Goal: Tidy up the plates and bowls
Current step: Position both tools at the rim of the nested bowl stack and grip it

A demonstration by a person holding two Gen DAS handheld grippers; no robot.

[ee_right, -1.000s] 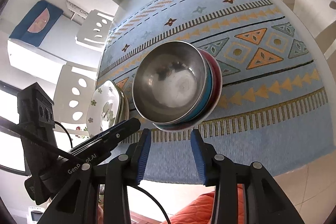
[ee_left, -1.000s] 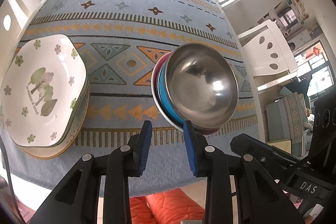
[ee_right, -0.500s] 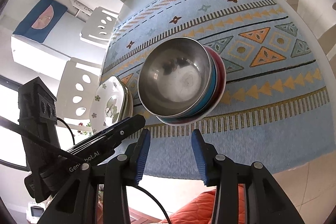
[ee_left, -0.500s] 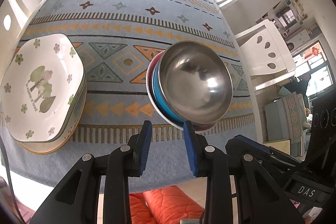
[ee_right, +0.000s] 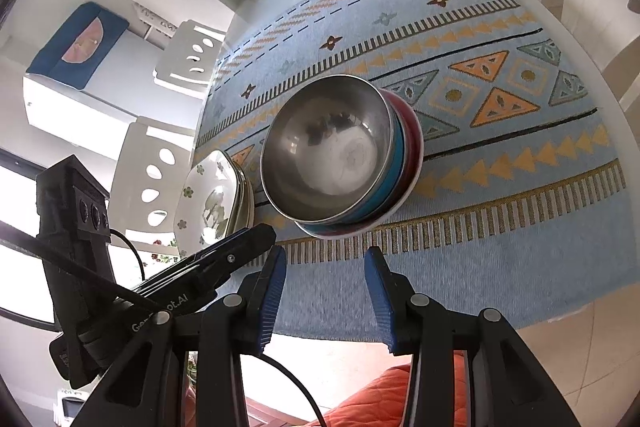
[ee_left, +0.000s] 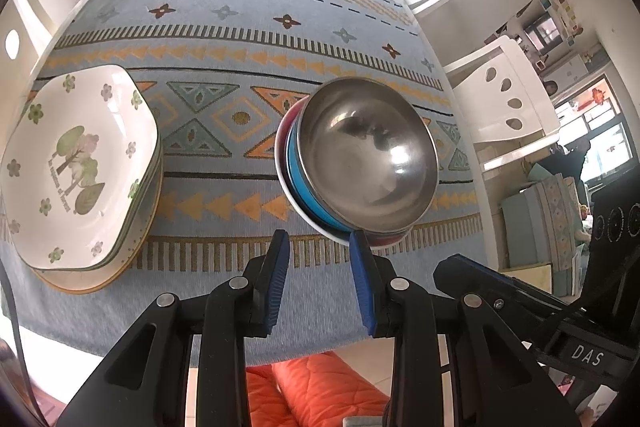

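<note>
Left wrist: left tool (ee_left: pixel 316 247) jaws apart, empty, over patterned blue worktop (ee_left: pixel 224 27), nested steel-blue-red bowl stack (ee_left: pixel 360 163) right of stacked floral white square plates (ee_left: pixel 76 167); right wrist: right tool (ee_right: pixel 326 263) apart, empty, bowls ahead.

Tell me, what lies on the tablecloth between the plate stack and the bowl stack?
Nothing: only bare patterned tablecloth lies between the plate stack and the bowl stack, seen best in the left wrist view.

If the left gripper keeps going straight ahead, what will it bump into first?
Probably the tablecloth just in front of the stacked bowls; the left gripper aims slightly left of them, though depth is hard to judge.
</note>
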